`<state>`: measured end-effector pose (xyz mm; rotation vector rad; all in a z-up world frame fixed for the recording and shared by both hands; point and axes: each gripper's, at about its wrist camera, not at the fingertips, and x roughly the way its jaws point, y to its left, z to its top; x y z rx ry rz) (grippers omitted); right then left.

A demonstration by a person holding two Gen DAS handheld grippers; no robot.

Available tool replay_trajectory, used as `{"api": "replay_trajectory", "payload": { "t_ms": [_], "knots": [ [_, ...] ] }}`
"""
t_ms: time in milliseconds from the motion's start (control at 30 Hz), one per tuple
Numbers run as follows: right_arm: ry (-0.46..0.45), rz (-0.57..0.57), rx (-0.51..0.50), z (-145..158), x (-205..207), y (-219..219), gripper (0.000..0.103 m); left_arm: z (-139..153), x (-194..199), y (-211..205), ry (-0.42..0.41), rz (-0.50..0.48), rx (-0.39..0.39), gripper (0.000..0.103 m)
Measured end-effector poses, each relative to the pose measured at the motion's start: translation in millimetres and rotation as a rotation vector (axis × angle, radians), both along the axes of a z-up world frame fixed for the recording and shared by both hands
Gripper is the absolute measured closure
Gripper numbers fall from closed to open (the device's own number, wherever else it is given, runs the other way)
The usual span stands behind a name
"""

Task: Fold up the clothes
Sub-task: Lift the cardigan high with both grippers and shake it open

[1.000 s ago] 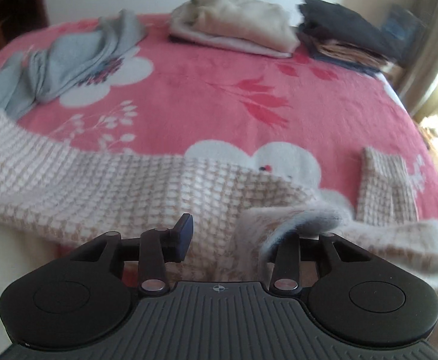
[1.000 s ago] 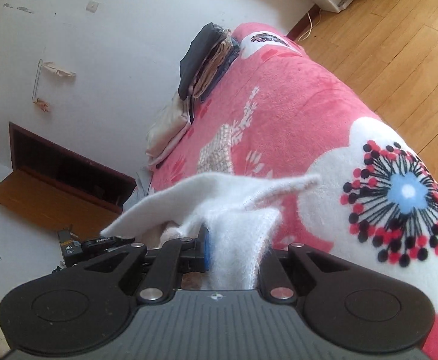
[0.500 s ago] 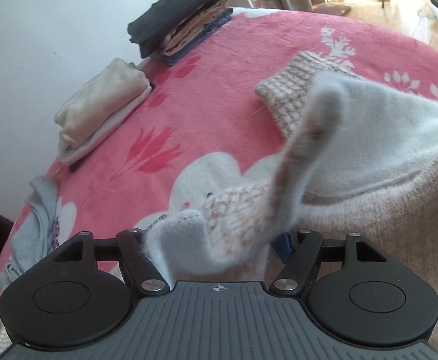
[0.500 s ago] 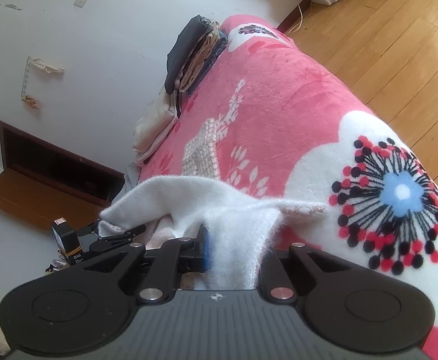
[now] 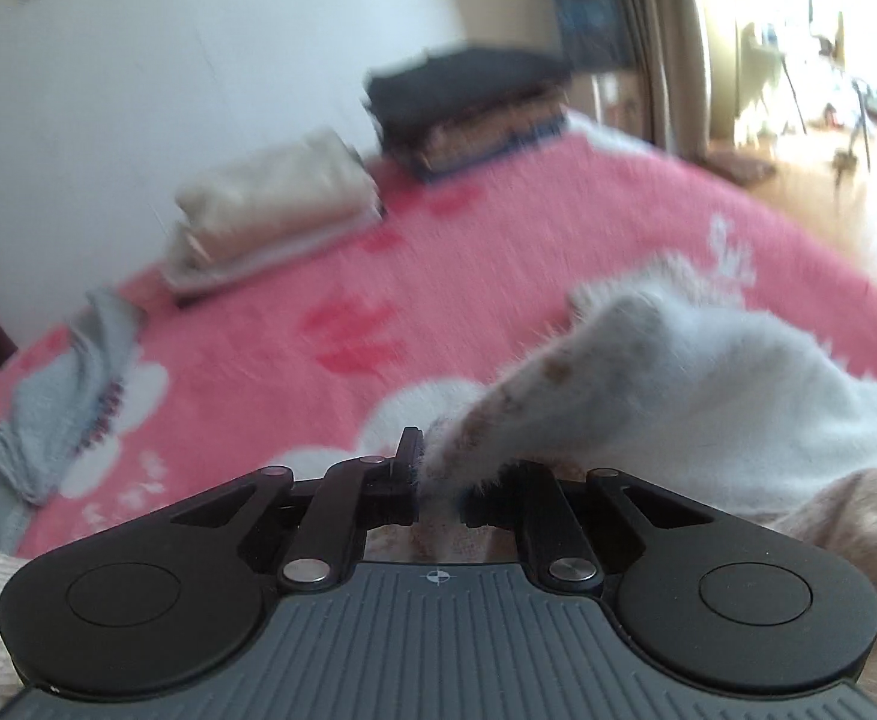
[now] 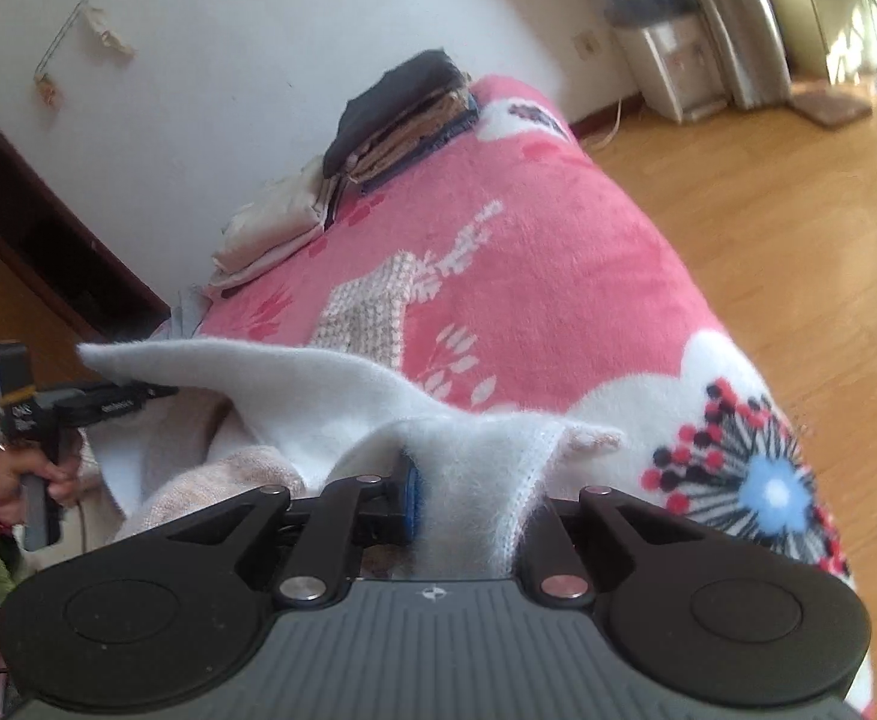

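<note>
Left gripper jaws closing, pinching fuzzy white sweater edge; pads buried in fabric. Right gripper clamped on same sweater, far finger hidden behind cloth. Sweater lifted between both, lower part draped off frame, over pink floral blanket. Left view motion-blurred. Beyond: grey garment, cream folded stack, dark folded stack by wall.
</note>
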<state>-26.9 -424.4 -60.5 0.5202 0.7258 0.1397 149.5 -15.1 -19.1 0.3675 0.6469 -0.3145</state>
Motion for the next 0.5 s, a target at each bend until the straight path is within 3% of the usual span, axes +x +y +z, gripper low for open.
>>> {"api": "replay_trajectory", "payload": {
  "t_ms": [133, 233, 400, 500],
  "knots": [
    [-0.172, -0.015, -0.149, 58.2, -16.0, 20.5, 0.094, 73.6, -35.6, 55.5, -0.109, 0.114, -0.152, 0.094],
    [-0.329, -0.013, -0.267, 110.4, -26.5, 39.0, 0.096, 126.1, -70.1, 93.2, -0.209, 0.132, -0.268, 0.094],
    [-0.633, -0.035, -0.507, 206.4, -63.7, 74.9, 0.097, 208.0, -129.0, 148.5, -0.372, 0.03, -0.482, 0.094],
    [-0.783, -0.058, -0.602, 252.1, -93.9, 91.0, 0.097, 244.5, -154.8, 176.2, -0.443, -0.035, -0.583, 0.094]
  ]
}}
